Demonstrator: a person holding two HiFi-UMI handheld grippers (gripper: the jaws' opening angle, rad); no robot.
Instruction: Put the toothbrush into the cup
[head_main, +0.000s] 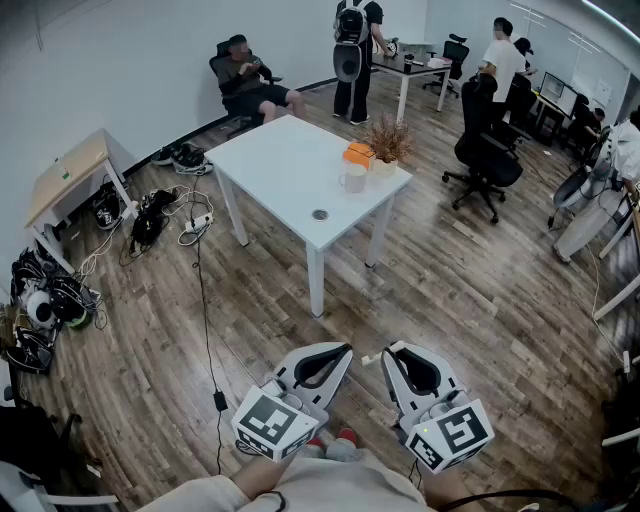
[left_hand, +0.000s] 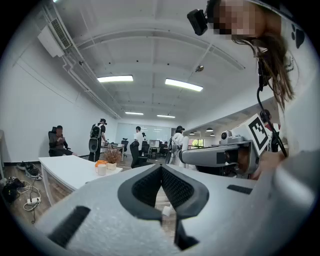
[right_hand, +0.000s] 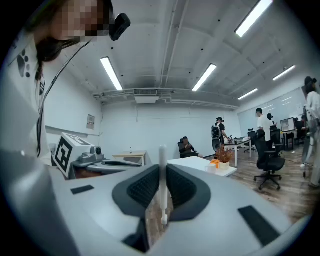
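Here the right hand-held gripper (head_main: 394, 351) clamps, seemingly, the toothbrush (right_hand: 162, 156); cup (head_main: 352, 179) well apart.

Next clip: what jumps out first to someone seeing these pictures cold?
A white table stands alone mid-room, with a white cup near its far corner beside a dried plant. Close to the camera, the right gripper clamps a thin white toothbrush; the left gripper is shut.
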